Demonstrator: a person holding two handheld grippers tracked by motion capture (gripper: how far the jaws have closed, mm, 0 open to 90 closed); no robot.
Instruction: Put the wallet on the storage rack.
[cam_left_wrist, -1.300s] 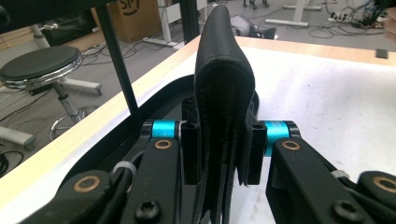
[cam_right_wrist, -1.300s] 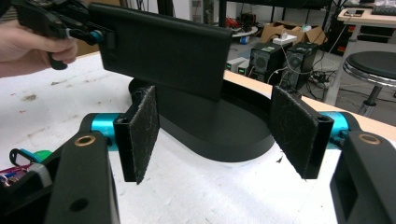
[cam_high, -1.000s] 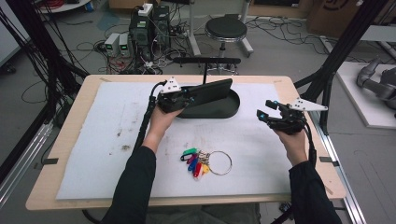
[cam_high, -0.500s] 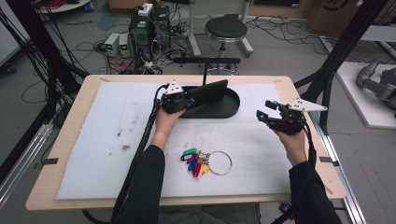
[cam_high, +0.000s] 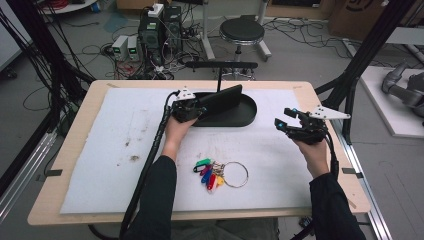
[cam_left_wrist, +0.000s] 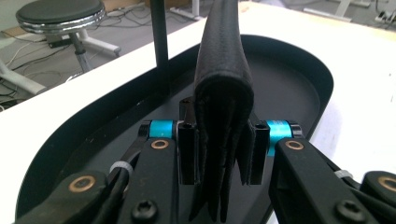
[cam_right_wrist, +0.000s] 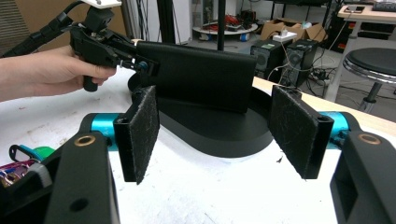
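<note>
We've got the wallet (cam_left_wrist: 223, 79) clamped in the left tongs (cam_left_wrist: 223, 151), pads loosening, over the black tray (cam_high: 247, 111). Right tongs (cam_right_wrist: 219, 135) apart, idle. Next imo: drop it in the tray.

The wallet (cam_left_wrist: 223, 93) runs off the top edge of the left gripper view. Its lower edge hides part of the tray (cam_high: 247, 112). The key tags (cam_right_wrist: 21, 161) are cut off at the right gripper view's left edge.

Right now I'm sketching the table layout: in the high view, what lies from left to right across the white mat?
Left hand-held gripper shut on the black wallet → black oval tray → right hand-held gripper, open.
</note>
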